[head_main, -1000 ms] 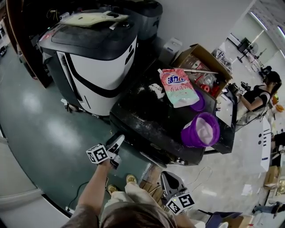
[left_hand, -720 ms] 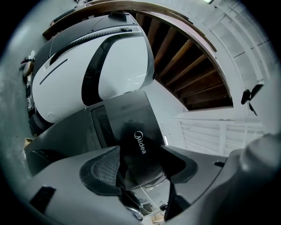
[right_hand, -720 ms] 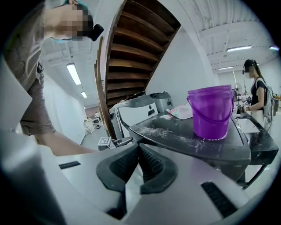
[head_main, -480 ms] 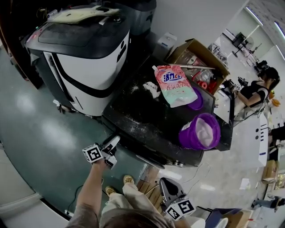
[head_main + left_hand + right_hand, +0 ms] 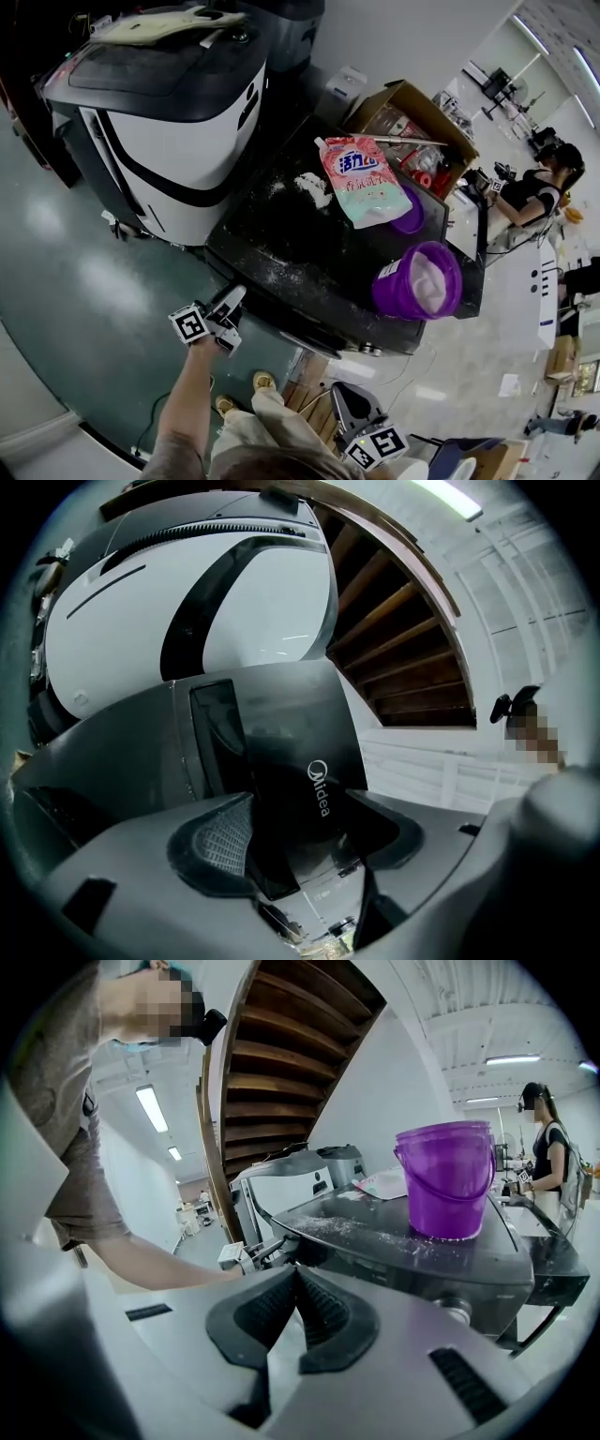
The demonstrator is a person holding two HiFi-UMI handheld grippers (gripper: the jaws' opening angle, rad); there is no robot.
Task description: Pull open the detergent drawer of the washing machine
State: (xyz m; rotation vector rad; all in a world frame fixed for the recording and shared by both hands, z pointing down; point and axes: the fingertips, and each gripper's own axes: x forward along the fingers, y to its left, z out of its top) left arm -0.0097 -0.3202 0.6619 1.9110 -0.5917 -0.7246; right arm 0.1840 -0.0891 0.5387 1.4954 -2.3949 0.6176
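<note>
- Left claw (image 5: pixel 300 829): jaws wide, one on each side of a glossy dark panel with the Midea logo. The left pad (image 5: pixel 217 841) lies against the panel edge; no firm clamp can be seen.
- That panel reads as the detergent drawer (image 5: pixel 298 761) front. It sits at the front left top corner of the washing machine (image 5: pixel 300 248), flush and not pulled out.
- Head view: left claw (image 5: pixel 228 306) right at that corner, arm reaching up from below.
- Right claw (image 5: pixel 294 1277): pads pressed together, nothing between them.
- Head view: right claw (image 5: pixel 345 401) low by the person's body, well apart from the machine front.
- On top of the washing machine: a purple bucket (image 5: pixel 419 278) near the front right, with a pink detergent pouch (image 5: pixel 361 180) lying flat behind it.
- White powder (image 5: pixel 312 188) is spilled just left of the pouch.
- An open cardboard box (image 5: pixel 414 111) stands behind the machine.
- A white and black appliance (image 5: pixel 173 117) stands to the machine's left on the green floor (image 5: pixel 84 281).
- Another person (image 5: pixel 544 187) stands at the far right.
</note>
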